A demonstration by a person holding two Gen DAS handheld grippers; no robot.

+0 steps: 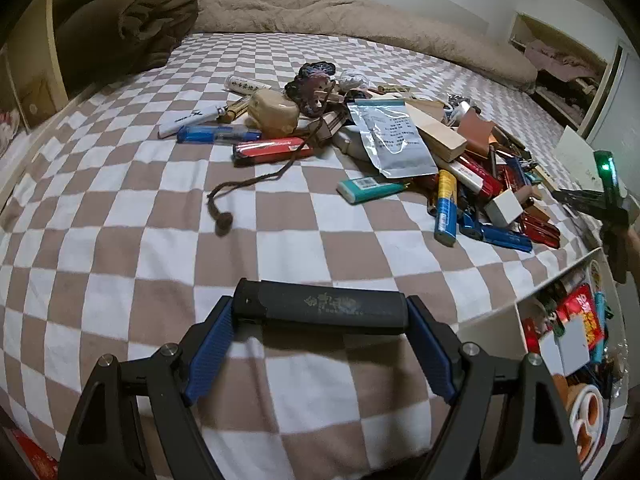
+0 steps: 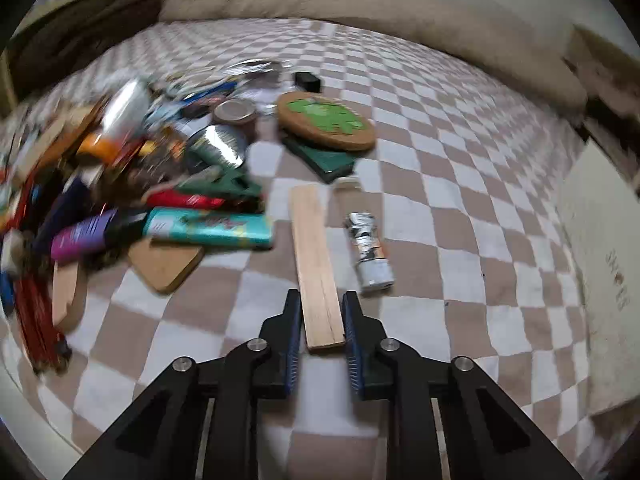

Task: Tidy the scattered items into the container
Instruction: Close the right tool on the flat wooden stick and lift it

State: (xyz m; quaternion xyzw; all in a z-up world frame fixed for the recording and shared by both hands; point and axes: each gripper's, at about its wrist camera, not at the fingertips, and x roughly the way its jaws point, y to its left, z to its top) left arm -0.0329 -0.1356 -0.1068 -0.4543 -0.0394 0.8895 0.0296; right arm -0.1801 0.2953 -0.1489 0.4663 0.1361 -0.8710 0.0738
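My left gripper [image 1: 320,312] is shut on a black lighter [image 1: 320,307], held crosswise between the blue pads above the checkered bed. A pile of scattered items [image 1: 400,148] lies ahead. The white container [image 1: 560,344], holding several items, sits at the right edge. My right gripper [image 2: 322,322] is closed on the near end of a flat wooden strip [image 2: 316,264] that points away over the bed. A pile of lighters and oddments [image 2: 140,184] lies to its left, blurred. The right gripper's body also shows in the left wrist view [image 1: 608,196].
A brown cord with a knot [image 1: 224,216] lies on the checkered sheet [image 1: 120,240]. A beige blanket [image 1: 360,20] runs along the far side. A cork coaster with a green pattern [image 2: 326,120] and a crumpled silver tube [image 2: 370,252] lie beside the strip.
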